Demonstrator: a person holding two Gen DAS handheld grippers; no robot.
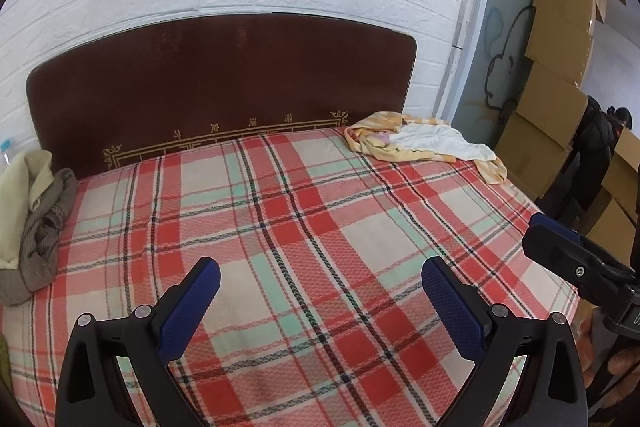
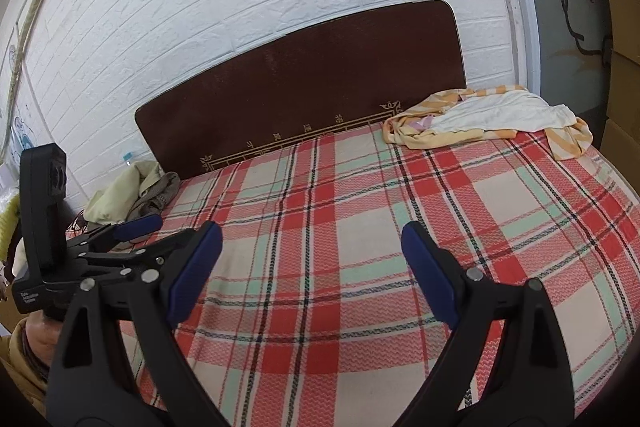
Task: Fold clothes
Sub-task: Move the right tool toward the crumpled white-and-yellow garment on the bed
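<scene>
A heap of yellow-striped and white clothes (image 1: 424, 141) (image 2: 492, 121) lies crumpled at the bed's far right corner by the headboard. A second bundle of grey and pale green clothes (image 1: 34, 223) (image 2: 132, 193) sits at the far left edge. My left gripper (image 1: 320, 273) hovers open over the middle of the plaid bedspread (image 1: 280, 211), holding nothing. My right gripper (image 2: 312, 231) is open too, empty, above the bedspread (image 2: 360, 219). Each gripper shows in the other's view: the right gripper (image 1: 556, 231) at the right edge, the left gripper (image 2: 140, 227) at the left. Both stand well short of either heap.
A dark brown headboard (image 1: 224, 83) (image 2: 304, 79) backs onto a white brick wall. Stacked cardboard boxes (image 1: 560, 67) stand to the right of the bed, with a person in dark clothes (image 1: 600, 147) among them. A hand (image 2: 38, 337) grips the left tool.
</scene>
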